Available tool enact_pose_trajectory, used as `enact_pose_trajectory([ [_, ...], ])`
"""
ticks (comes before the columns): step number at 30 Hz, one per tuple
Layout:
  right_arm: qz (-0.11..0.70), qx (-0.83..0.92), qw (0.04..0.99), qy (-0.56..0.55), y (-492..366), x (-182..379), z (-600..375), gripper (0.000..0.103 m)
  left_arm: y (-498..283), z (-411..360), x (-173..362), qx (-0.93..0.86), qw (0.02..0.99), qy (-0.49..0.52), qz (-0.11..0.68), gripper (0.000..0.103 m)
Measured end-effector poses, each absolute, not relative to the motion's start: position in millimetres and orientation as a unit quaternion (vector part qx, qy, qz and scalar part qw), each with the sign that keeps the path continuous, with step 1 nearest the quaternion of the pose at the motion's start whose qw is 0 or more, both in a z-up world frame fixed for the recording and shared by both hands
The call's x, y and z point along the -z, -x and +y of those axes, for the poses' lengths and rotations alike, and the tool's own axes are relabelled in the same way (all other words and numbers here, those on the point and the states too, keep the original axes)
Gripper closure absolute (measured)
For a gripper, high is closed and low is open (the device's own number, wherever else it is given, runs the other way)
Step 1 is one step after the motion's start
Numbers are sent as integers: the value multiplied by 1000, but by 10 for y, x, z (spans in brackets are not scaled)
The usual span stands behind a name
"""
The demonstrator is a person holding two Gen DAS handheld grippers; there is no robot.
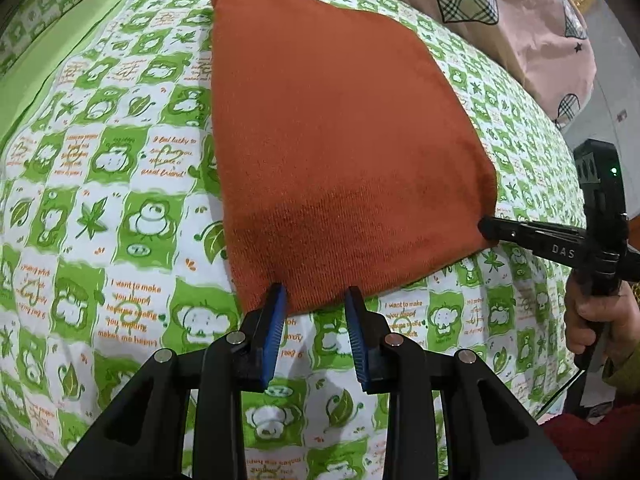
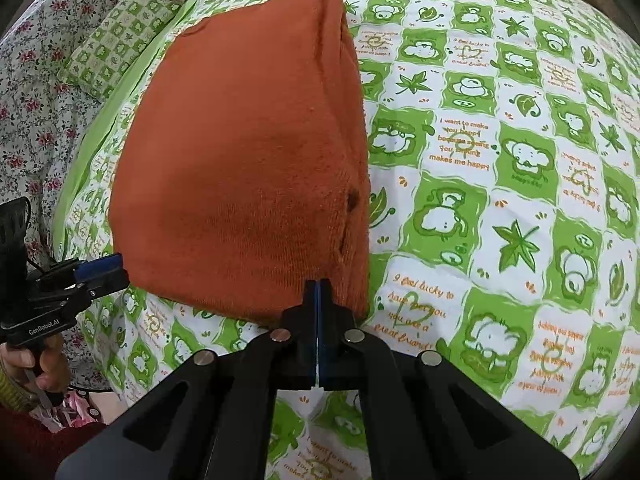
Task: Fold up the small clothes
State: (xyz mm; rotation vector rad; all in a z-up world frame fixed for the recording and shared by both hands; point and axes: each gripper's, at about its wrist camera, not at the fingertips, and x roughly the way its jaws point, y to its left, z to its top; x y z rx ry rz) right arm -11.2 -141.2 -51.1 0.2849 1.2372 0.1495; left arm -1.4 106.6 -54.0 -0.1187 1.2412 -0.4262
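A folded rust-orange knit garment [image 1: 340, 140] [image 2: 240, 160] lies flat on the green-and-white patterned bedsheet [image 1: 120, 200] [image 2: 500, 200]. My left gripper [image 1: 316, 292] stands at its near edge with the blue pads apart; the hem shows between the jaws and neither pad presses on it. In the right wrist view the left gripper [image 2: 116, 268] sits at the garment's near left corner. My right gripper [image 2: 318, 282] is shut, its tips at the near edge beside the layered side fold. The left wrist view shows the right gripper [image 1: 482, 226] touching the garment's right corner.
A pink quilt with plaid hearts [image 1: 520, 20] lies behind the garment. A floral cloth [image 2: 32, 80] and a green checked pillow [image 2: 116, 40] border the far left of the bed. A person's hand [image 1: 592, 320] [image 2: 44, 368] grips each handle at the bed's near edge.
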Motion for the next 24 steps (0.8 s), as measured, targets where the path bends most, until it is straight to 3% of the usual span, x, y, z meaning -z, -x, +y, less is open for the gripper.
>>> enact_pose_trajectory([
  [4,586,-70,792,-155,234,390,-1460,100,87,1169,462,186,787,90,581,64],
  [8,576,-80,798,-158,383,219,-1460,97,212,1202,324,165,800,74,572,47],
  [10,569,-83,802,-160,445,147,-1462,80,277,1199,248,160,807,63,566,43],
  [11,565,-82,805,-160,475,118,-1456,56,309,1196,210,157,810,57,562,41],
  [12,558,-81,810,-158,515,79,-1459,44,339,1207,176,154,813,52,559,39],
  [19,524,-80,837,-135,727,-113,-1421,43,585,1245,-76,114,845,-6,522,27],
  [21,517,-81,842,-128,788,-154,-1418,37,657,1262,-121,98,852,-22,514,22],
  [24,507,-84,850,-117,884,-203,-1386,26,715,1304,-126,83,853,-30,514,21],
])
